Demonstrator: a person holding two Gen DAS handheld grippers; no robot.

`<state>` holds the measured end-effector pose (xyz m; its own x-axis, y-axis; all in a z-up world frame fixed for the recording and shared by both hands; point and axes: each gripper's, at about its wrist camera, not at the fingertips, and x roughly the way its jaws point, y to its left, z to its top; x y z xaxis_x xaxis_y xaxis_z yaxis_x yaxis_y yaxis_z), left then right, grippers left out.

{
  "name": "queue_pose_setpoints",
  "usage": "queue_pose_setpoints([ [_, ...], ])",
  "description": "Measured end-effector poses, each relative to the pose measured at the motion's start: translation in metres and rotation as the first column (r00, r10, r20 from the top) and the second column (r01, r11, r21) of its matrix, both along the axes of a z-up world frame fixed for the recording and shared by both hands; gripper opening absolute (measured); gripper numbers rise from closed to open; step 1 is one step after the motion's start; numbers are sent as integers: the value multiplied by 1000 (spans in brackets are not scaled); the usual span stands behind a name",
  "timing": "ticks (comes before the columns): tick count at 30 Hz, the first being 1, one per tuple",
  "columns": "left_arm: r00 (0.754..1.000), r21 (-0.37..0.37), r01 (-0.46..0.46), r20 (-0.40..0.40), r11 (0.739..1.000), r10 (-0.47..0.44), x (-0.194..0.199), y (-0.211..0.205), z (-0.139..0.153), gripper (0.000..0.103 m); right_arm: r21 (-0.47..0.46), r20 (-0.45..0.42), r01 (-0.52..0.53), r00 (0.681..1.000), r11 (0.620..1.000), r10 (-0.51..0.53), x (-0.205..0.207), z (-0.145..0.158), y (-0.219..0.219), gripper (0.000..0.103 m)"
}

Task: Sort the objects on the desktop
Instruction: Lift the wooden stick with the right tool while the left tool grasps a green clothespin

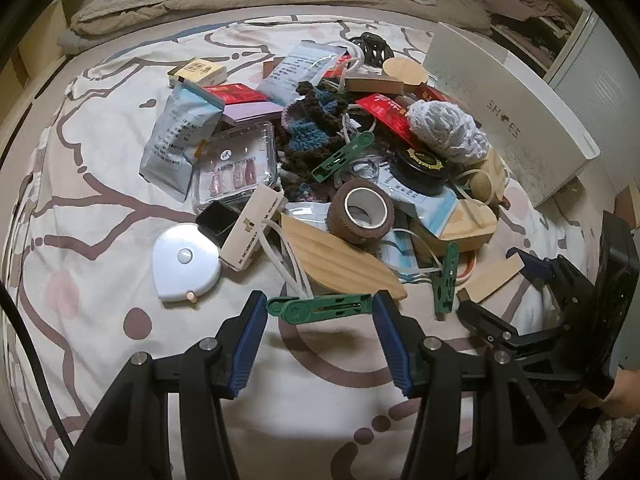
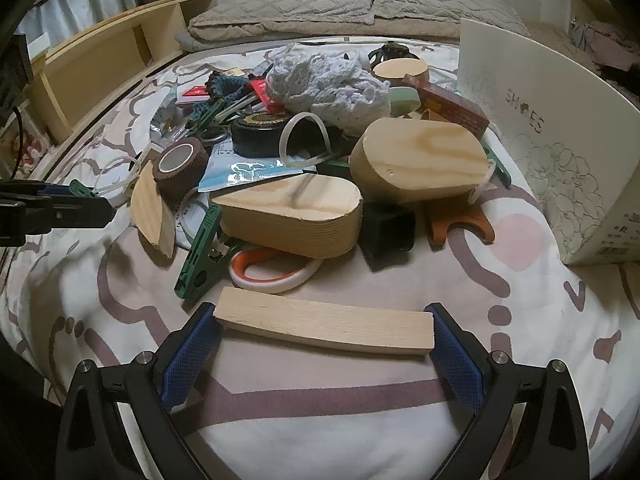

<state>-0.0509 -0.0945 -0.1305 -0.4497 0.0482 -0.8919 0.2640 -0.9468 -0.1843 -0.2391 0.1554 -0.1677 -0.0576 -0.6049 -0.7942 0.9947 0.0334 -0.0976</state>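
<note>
A heap of small objects lies on a patterned bedsheet. In the left wrist view my left gripper has its blue pads at both ends of a green clothes peg, touching it. In the right wrist view my right gripper has its pads against both ends of a flat wooden stick, which also shows in the left wrist view. The heap holds a brown tape roll, a leaf-shaped wood piece, oval wooden blocks, and a second green peg.
A white shoebox stands at the right of the heap. A white tape measure, foil packets and a clear nail box lie at the left. Orange-handled scissors and a black cube lie near the stick. Pillows lie behind.
</note>
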Motion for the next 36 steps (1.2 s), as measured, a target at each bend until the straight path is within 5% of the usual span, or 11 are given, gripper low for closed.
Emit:
queue_pose_setpoints([
  [36,980,-4,-127,-152,992,125,-2,-12,58,54,-162,57,15,998,987,-6,-34,78,10,100],
])
